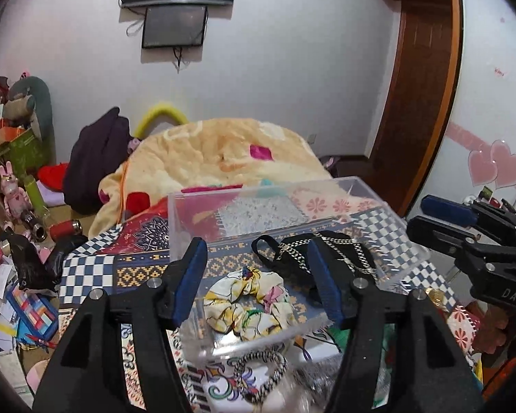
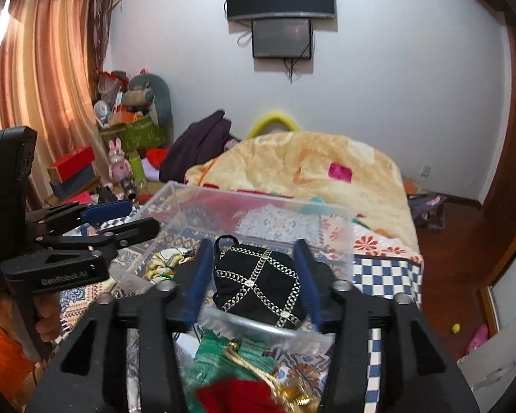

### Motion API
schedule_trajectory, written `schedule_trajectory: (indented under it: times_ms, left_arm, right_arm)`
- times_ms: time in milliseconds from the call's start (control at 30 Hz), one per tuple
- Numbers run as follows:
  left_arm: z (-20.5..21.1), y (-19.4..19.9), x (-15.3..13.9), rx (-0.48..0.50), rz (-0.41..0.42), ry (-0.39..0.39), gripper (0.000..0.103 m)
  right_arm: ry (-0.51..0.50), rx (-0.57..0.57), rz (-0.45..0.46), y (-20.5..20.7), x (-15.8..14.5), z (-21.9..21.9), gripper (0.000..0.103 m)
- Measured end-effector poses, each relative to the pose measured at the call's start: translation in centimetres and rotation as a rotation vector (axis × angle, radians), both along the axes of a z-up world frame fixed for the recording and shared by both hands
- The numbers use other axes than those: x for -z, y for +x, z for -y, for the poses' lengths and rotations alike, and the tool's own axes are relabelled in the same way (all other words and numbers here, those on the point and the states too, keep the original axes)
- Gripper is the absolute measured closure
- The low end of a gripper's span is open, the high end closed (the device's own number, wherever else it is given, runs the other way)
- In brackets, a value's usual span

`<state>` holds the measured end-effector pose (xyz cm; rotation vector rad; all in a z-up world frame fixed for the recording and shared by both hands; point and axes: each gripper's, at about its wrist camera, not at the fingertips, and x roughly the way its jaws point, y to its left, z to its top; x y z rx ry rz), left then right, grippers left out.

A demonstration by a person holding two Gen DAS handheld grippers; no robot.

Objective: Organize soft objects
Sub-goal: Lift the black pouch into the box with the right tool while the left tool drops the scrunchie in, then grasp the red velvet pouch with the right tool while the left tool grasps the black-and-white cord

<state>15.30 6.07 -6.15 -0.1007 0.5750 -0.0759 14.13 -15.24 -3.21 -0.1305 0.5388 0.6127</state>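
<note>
The left gripper (image 1: 258,282) has its jaws spread with nothing pinched — the floral scrunchie (image 1: 246,301) lies between and just beyond them, inside the clear box (image 1: 258,199) on the bed (image 1: 96,268). The right gripper (image 2: 254,282) is likewise spread and empty — the black pouch (image 2: 258,280) with silver trim rests between its jaws in the same box. Farther back, a yellow blanket (image 2: 306,161) is heaped on the bed.

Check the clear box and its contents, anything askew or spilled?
Nothing spilled. The clear box sits level on the patterned bedspread, with the floral scrunchie and the black chain-trimmed pouch lying inside. A striped hair tie lies outside, in front of the box. Both tools are open and hold nothing.
</note>
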Motion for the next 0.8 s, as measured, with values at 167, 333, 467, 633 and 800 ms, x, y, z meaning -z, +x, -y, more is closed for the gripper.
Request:
schedule_trajectory:
  times_ms: [167,333,467,633,800]
  left_arm:
    - [0.1,-2.9,-0.1,-0.001,0.041,0.015,0.042]
    - [0.2,-4.7,0.8,0.006,0.035,-0.012,0.042]
    - [0.3,-5.8,2.1,-0.006,0.030,-0.005,0.042]
    - [0.3,-6.4,4.3,-0.011,-0.010,-0.028,0.042]
    - [0.6,-6.5,5.7,-0.022,-0.035,-0.002,0.043]
  right_arm:
    - [0.024,0.027,0.050,-1.7,-0.3,1.6,0.039]
    - [0.028,0.044,0.042,-2.9,0.5,2.7,0.038]
    - [0.016,0.076,0.035,-3.8,1.9,3.0,0.033]
    - [0.003,0.083,0.007,-4.3,3.6,3.1,0.030]
    - [-0.013,0.075,-0.049,-4.9,5.5,3.3,0.030]
